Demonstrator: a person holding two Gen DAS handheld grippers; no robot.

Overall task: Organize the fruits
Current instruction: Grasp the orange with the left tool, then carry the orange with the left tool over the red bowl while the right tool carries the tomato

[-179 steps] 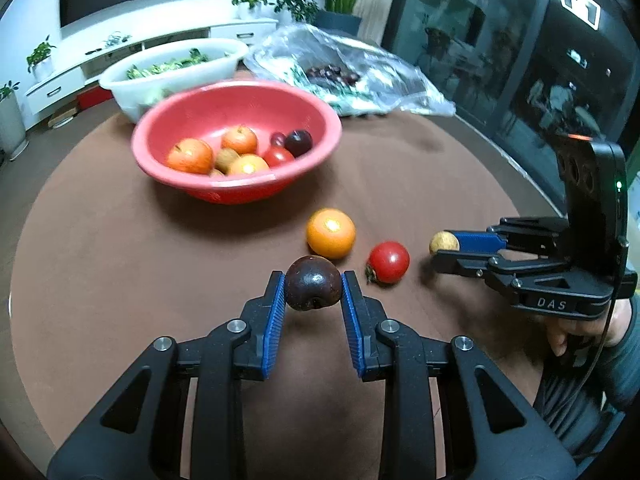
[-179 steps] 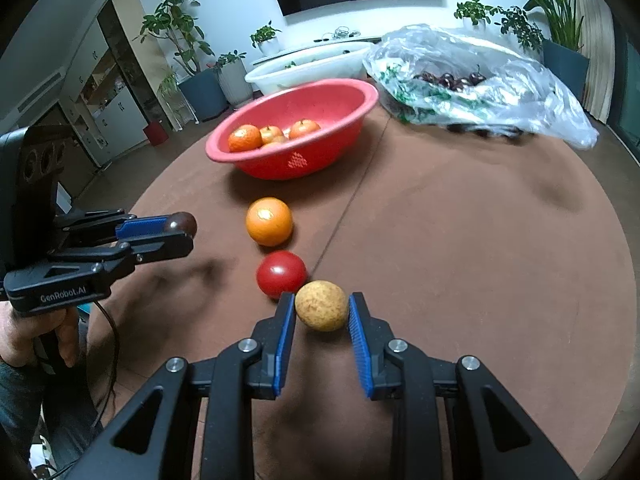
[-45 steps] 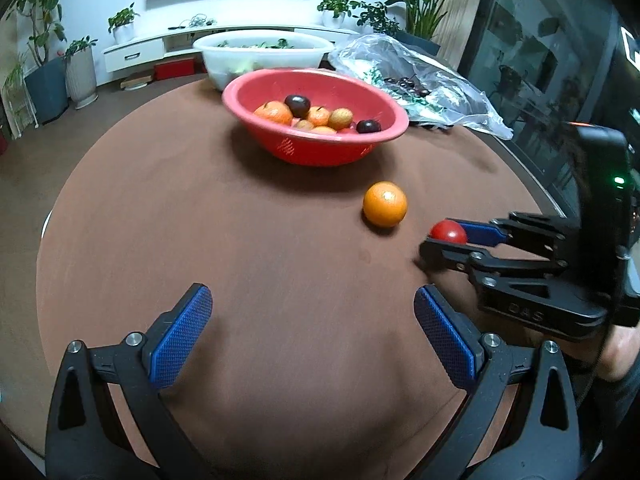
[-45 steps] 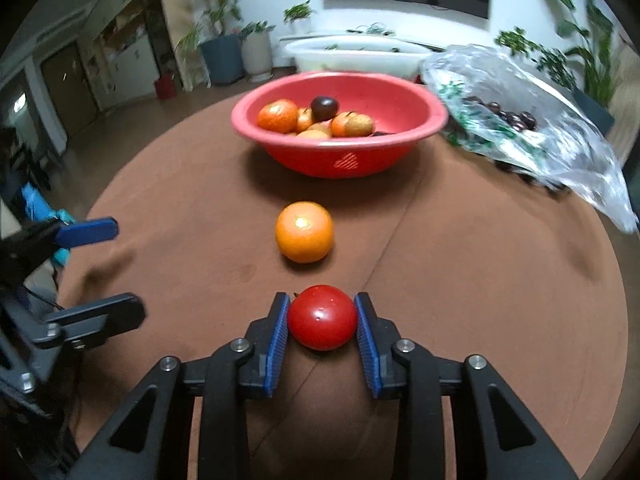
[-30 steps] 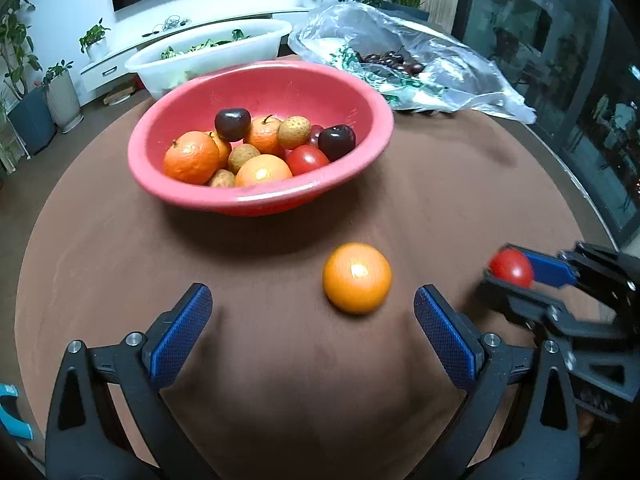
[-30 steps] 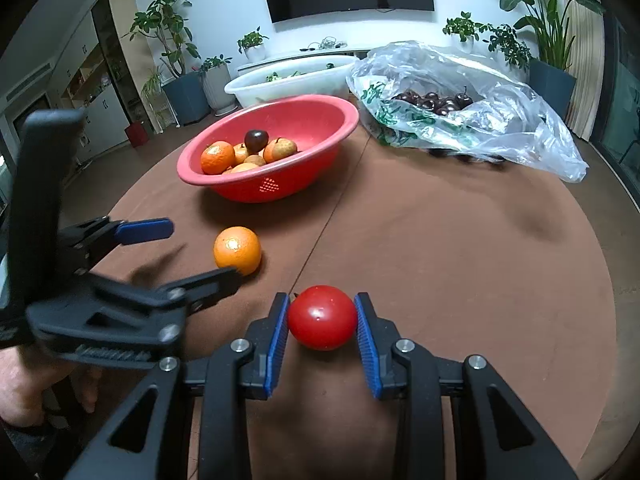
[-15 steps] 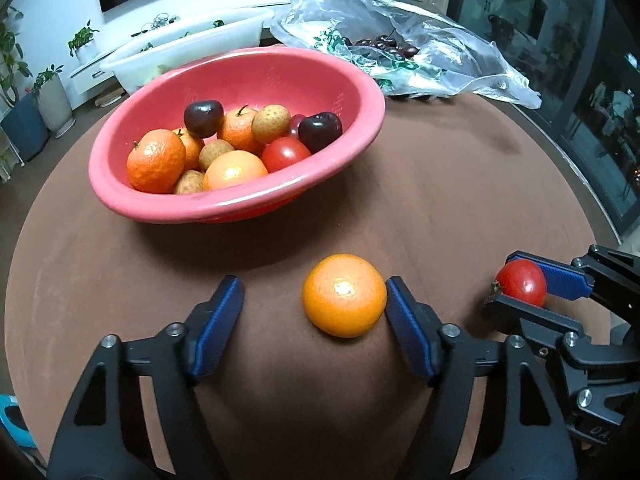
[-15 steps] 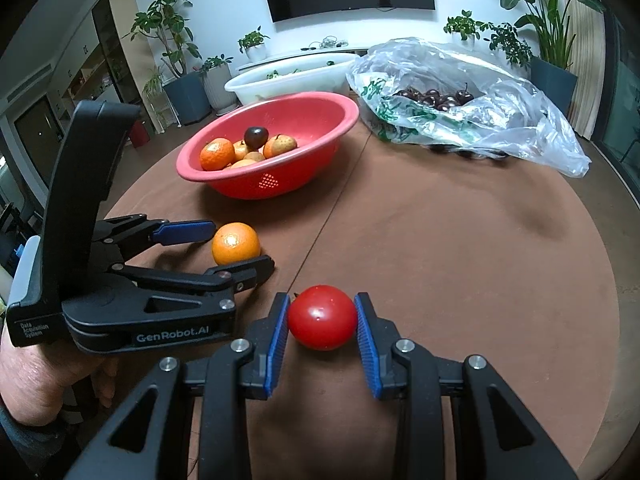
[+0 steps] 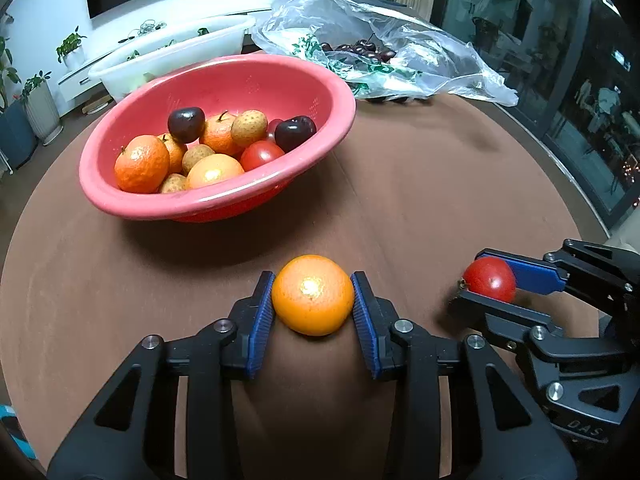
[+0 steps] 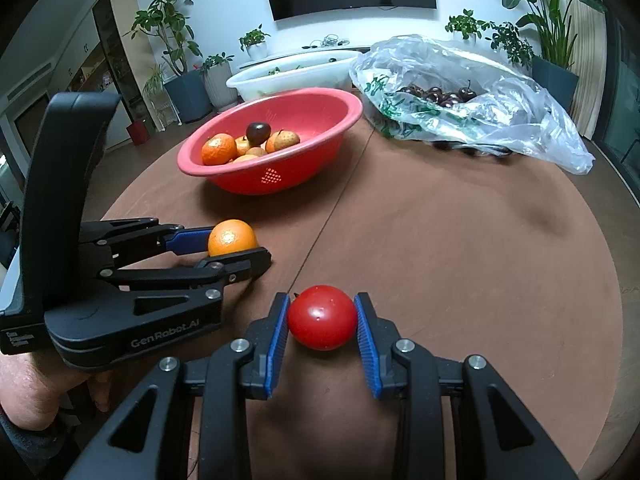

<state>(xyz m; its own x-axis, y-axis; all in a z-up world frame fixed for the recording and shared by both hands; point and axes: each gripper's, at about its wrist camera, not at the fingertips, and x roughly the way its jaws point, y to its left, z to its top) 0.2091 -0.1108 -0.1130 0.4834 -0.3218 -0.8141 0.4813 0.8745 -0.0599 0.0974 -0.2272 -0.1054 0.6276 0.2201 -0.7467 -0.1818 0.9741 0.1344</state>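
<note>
A round brown table (image 9: pixel 440 184) sits in a plant-lined room. The left gripper (image 9: pixel 313 300) pinches a glossy orange (image 9: pixel 312 294); the right gripper (image 10: pixel 322 320) clamps a smooth red tomato (image 10: pixel 322 317), both near the red bowl (image 9: pixel 256 80).

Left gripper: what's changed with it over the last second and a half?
The left gripper went from wide open to shut on the orange, which hasn't left the table. Unchanged: the right gripper keeps holding the tomato; the red bowl stays put.

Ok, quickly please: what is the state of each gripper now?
Left gripper: closed on the orange.
Right gripper: closed on the red tomato.
</note>
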